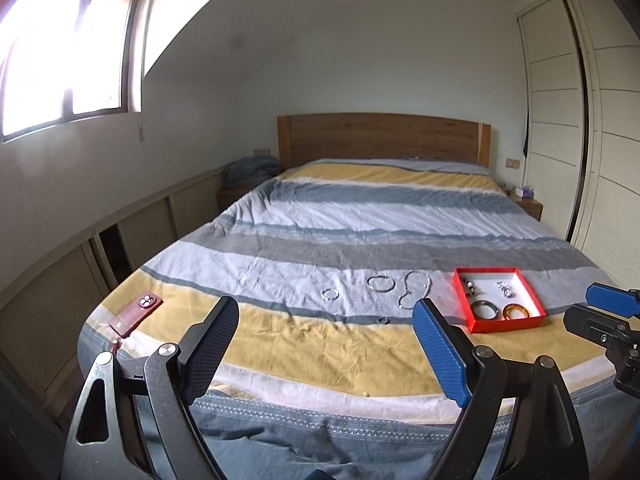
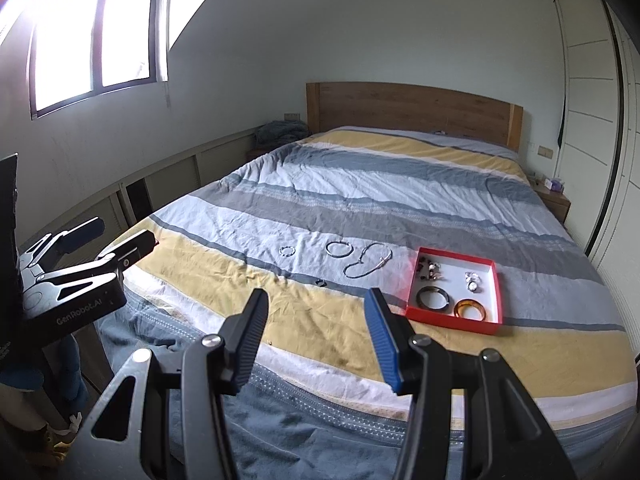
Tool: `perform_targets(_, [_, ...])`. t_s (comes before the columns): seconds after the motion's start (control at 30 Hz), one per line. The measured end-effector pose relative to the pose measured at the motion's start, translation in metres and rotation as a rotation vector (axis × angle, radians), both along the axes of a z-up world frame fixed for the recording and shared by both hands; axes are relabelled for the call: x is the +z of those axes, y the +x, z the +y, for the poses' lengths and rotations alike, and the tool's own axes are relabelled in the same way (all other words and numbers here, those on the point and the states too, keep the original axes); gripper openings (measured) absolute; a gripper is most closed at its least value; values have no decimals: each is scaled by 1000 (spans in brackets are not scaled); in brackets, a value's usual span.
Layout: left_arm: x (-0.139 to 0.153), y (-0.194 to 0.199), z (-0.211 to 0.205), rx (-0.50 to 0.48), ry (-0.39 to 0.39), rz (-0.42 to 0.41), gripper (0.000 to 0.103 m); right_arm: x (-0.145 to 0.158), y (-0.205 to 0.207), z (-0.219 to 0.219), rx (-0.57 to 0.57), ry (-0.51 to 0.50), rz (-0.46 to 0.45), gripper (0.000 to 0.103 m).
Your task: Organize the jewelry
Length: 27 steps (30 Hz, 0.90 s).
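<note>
A bedroom is shown, with a striped duvet (image 2: 360, 200) spread over the bed. Nearest, the left gripper (image 1: 324, 336) and right gripper (image 2: 316, 320) are held spread and empty above the foot end. Beyond, a chain necklace (image 2: 366, 262), a bangle (image 2: 339, 249) and a small bracelet (image 2: 287, 251) lie loose beside the red tray (image 2: 452, 323). The chain is judged light, limp and slippery; it is best pinched at a bunched loop.
</note>
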State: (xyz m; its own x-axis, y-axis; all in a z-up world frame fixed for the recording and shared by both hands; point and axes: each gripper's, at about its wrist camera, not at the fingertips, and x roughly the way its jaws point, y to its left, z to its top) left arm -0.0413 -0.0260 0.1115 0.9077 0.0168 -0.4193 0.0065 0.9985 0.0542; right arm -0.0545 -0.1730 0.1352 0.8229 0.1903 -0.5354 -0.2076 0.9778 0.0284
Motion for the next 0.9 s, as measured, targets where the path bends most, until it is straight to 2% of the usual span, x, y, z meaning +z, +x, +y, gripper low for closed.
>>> perform_targets(0.43, [-32, 43, 1, 25, 20, 114, 88, -37, 42, -5, 13, 12, 121, 48])
perform_targets(0.9, [-102, 106, 25, 68, -2, 346, 88, -94, 94, -10, 5, 27, 286, 48])
